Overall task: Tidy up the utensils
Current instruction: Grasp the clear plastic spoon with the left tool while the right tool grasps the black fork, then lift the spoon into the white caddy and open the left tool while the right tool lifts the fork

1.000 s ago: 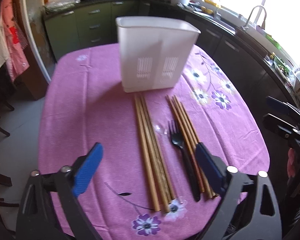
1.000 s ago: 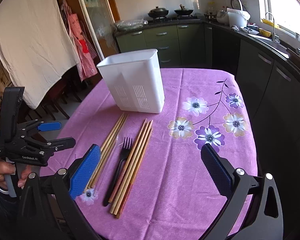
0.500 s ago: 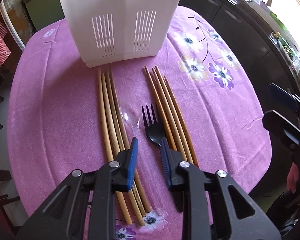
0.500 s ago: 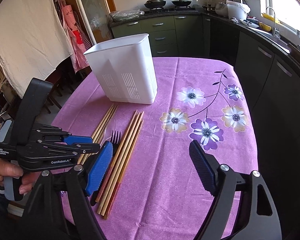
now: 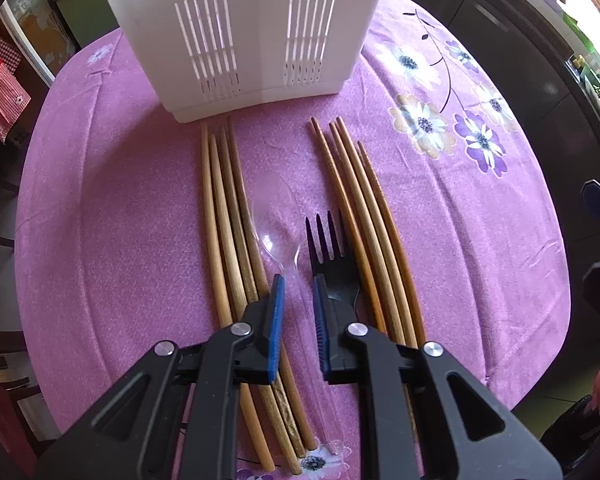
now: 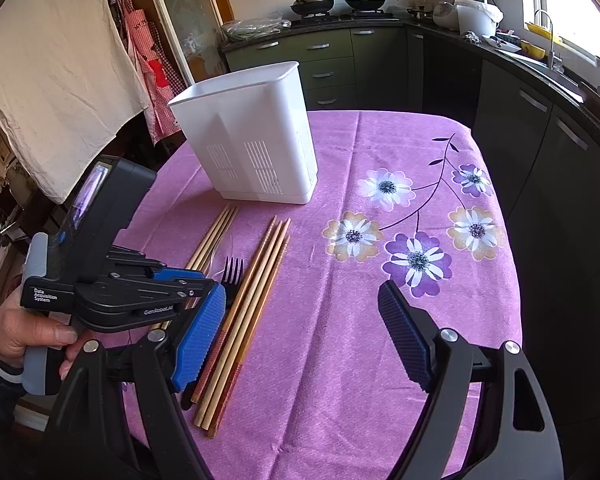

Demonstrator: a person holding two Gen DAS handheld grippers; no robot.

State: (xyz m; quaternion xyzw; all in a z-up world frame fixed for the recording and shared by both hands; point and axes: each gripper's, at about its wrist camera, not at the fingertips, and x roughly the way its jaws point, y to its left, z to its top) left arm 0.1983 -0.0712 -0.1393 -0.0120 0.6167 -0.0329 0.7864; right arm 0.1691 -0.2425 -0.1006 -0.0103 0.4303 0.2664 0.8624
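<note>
A white slotted utensil holder (image 5: 256,36) stands on the purple flowered tablecloth (image 5: 100,220); it also shows in the right wrist view (image 6: 252,140). In front of it lie pale wooden chopsticks (image 5: 224,232), a clear plastic spoon (image 5: 274,216), a black plastic fork (image 5: 332,256) and darker chopsticks (image 5: 364,216). My left gripper (image 5: 298,286) is low over the table, its jaws narrowed to a small gap astride the clear spoon's handle, not clamped on it. My right gripper (image 6: 302,316) is wide open and empty above the table's near right part, beside the darker chopsticks (image 6: 252,300).
Dark kitchen cabinets (image 6: 540,128) and a counter with a sink run along the right and back. A white cloth (image 6: 56,80) and a red checked apron (image 6: 148,64) hang at the left. The table edge is close below both grippers.
My left gripper has dropped and moved forward to the spoon's handle between the chopstick groups, its jaws closing from wide open to a narrow gap. The right gripper has barely shifted.
</note>
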